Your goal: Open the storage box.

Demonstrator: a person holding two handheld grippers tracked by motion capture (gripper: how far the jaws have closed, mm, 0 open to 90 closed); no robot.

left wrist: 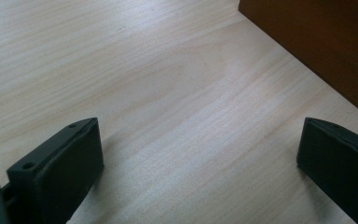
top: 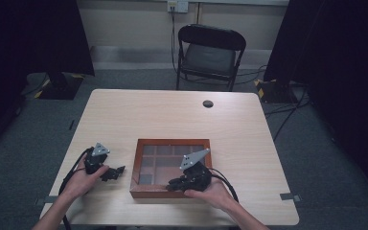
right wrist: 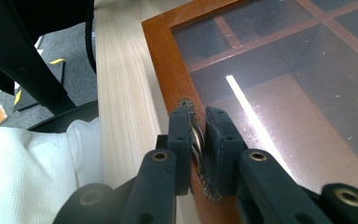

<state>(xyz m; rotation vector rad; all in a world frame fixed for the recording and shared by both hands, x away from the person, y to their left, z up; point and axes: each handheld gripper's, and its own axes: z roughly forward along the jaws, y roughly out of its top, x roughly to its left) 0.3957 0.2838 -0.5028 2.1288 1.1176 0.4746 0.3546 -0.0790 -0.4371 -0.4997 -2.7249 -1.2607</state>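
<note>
A brown wooden box (top: 172, 142) with a glass lid over several compartments lies on the table's near half. My right gripper (top: 175, 183) rests at its front edge. In the right gripper view, this right gripper (right wrist: 198, 114) is shut on a small metal latch (right wrist: 196, 137) fixed to the lid's wooden frame (right wrist: 161, 56). My left gripper (top: 117, 171) lies on the table just left of the box, held by a hand. In the left gripper view, my left gripper (left wrist: 200, 144) is open over bare wood, with the box's side (left wrist: 317, 42) ahead at the upper right.
The light wooden table (top: 172, 115) has a round cable hole (top: 208, 103) near its far edge. A black folding chair (top: 211, 52) stands behind it. Cables trail from both grippers toward the near edge. White cloth (right wrist: 28, 168) lies close by in the right gripper view.
</note>
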